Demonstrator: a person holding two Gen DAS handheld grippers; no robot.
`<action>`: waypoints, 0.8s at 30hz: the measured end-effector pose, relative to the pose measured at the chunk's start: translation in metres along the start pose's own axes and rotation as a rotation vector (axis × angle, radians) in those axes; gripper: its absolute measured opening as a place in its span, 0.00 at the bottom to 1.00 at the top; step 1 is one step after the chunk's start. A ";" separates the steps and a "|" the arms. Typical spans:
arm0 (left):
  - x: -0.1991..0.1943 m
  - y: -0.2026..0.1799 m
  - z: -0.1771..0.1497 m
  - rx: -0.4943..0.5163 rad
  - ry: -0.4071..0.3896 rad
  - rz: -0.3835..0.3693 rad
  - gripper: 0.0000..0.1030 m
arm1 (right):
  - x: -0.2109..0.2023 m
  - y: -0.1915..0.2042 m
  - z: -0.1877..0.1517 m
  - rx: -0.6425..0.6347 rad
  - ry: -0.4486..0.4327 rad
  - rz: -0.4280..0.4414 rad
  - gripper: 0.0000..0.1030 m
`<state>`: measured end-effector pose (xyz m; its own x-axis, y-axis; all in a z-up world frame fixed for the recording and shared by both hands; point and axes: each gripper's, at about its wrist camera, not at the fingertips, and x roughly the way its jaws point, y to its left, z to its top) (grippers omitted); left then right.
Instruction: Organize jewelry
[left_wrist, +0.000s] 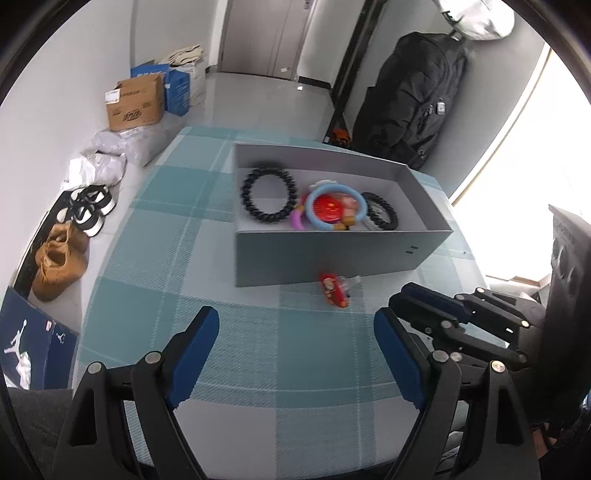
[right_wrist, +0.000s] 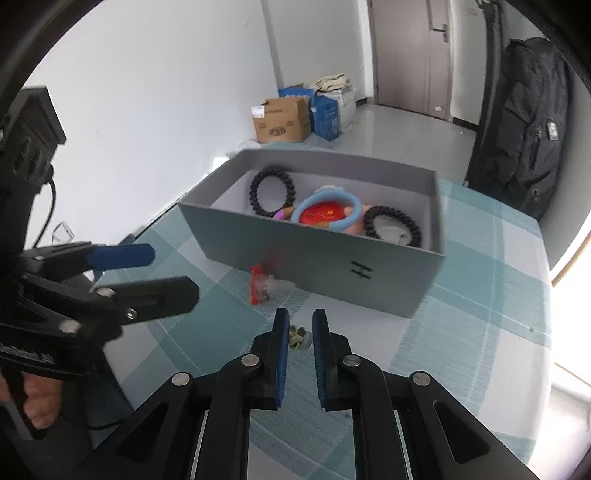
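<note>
Right gripper (right_wrist: 299, 325): jaws nearly closed, narrow gap between the blue pads. A small greenish beaded piece (right_wrist: 297, 336) sits in that gap near the tips. Can't tell whether the pads actually pinch it or just flank it. It's low over the teal plaid cloth (right_wrist: 480, 332).

Left gripper (left_wrist: 295, 339): jaws wide apart, nothing between them, only cloth below. In the right wrist view it comes in from the left, tips pointing toward the box, well short of it.

Next out: a red trinket with a clear plastic part (left_wrist: 334, 290) lies on the cloth, just at the foot of the grey box's near wall, outside it. It's ahead of both grippers, slightly right of the left gripper's centreline and left of the right gripper's tips. Neither touches it.

Grey box (left_wrist: 332, 254): open top, on the cloth. Inside, left to right: black beaded bracelet (left_wrist: 267, 197) lying flat, light blue ring (left_wrist: 334, 208) over a red round piece (left_wrist: 328, 208) with pink bits around, then a second black bracelet (left_wrist: 380, 212) at the right end. Contents are bunched mid-box and overlap.

Beyond the table: cardboard carton (left_wrist: 135, 101) and shoes (left_wrist: 90, 208) on the floor by the wall, black backpack (left_wrist: 413, 96) upright on the right.
</note>
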<state>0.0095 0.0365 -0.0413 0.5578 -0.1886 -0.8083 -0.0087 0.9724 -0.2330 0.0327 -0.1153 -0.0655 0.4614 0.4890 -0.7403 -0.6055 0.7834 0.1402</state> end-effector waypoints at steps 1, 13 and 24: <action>0.001 -0.002 0.000 0.004 0.002 -0.004 0.80 | -0.003 -0.004 0.000 0.013 -0.005 0.003 0.11; 0.034 -0.022 0.011 0.050 0.046 0.013 0.67 | -0.028 -0.035 0.001 0.132 -0.059 0.017 0.11; 0.043 -0.028 0.010 0.090 0.060 0.065 0.17 | -0.035 -0.038 -0.001 0.160 -0.078 0.040 0.11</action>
<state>0.0426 0.0021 -0.0641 0.5081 -0.1302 -0.8514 0.0331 0.9907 -0.1317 0.0389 -0.1628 -0.0459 0.4917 0.5448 -0.6793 -0.5167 0.8105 0.2760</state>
